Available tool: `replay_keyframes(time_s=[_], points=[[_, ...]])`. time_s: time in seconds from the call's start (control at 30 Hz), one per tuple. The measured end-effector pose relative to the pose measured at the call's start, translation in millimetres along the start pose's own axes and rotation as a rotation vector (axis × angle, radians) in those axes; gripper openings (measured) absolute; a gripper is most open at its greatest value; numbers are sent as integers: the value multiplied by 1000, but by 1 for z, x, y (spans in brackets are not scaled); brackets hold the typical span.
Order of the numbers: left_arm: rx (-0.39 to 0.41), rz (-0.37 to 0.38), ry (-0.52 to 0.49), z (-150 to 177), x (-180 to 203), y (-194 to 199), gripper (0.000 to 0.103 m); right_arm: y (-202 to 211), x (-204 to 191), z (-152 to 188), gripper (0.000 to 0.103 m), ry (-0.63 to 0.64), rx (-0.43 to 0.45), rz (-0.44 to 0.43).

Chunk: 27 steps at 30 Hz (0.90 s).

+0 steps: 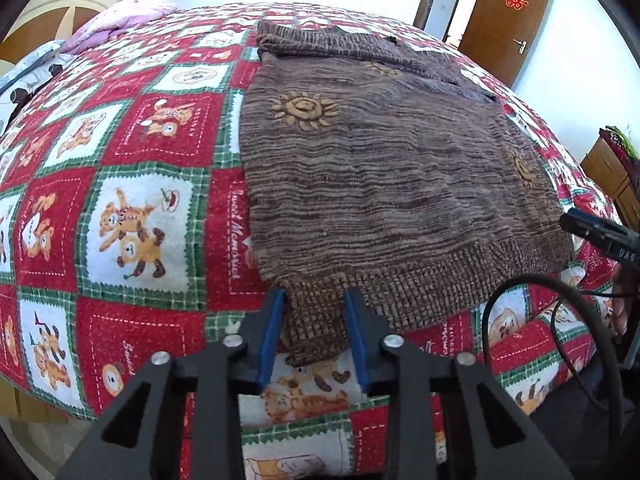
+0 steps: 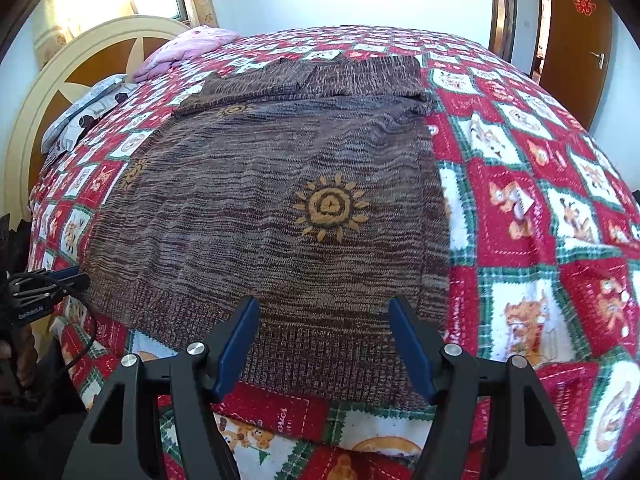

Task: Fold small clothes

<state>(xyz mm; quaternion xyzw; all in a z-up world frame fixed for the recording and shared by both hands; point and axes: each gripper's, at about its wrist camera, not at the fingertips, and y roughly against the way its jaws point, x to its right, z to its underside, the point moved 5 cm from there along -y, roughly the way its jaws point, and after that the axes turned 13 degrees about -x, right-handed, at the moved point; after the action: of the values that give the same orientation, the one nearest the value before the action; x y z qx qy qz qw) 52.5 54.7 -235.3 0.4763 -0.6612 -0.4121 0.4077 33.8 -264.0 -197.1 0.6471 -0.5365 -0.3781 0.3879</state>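
Note:
A brown knit sweater with tan sun motifs lies flat on the bed, ribbed hem nearest me; it also shows in the right wrist view. My left gripper is partly closed around the sweater's near left hem corner, with the blue pads against its sides; I cannot tell whether it grips. My right gripper is open, its fingers straddling the hem near the right corner. Each gripper shows at the edge of the other's view: the right one in the left wrist view, the left one in the right wrist view.
The bed is covered by a red, green and white teddy-bear quilt. A pink pillow and a cream headboard are at the far end. A brown door stands behind. A black cable hangs near the bed edge.

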Motion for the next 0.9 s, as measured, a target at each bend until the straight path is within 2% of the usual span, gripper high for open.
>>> replay_keyframes(time_s=[0.07, 0.23, 0.33, 0.5, 0.73, 0.77, 0.83, 0.9], points=[[-7, 23, -7, -1, 1, 1, 11, 10, 6, -2, 68, -13, 7, 11], [2, 30, -19, -2, 2, 2, 11, 24, 34, 12, 68, -58, -23, 39], [14, 32, -30, -4, 3, 3, 10, 21, 46, 26, 68, -101, -56, 15], [25, 45, -37, -5, 6, 4, 10, 5, 48, 35, 68, -134, -93, -36], [36, 27, -53, -4, 7, 4, 10, -14, 53, 36, 68, -155, -145, -16], [38, 24, -56, -4, 8, 4, 10, -15, 53, 36, 66, -155, -147, -20], [44, 25, -59, -4, 9, 4, 10, -18, 52, 37, 56, -147, -149, -22], [56, 30, -62, -5, 9, 7, 10, -19, 48, 37, 40, -123, -149, -18]])
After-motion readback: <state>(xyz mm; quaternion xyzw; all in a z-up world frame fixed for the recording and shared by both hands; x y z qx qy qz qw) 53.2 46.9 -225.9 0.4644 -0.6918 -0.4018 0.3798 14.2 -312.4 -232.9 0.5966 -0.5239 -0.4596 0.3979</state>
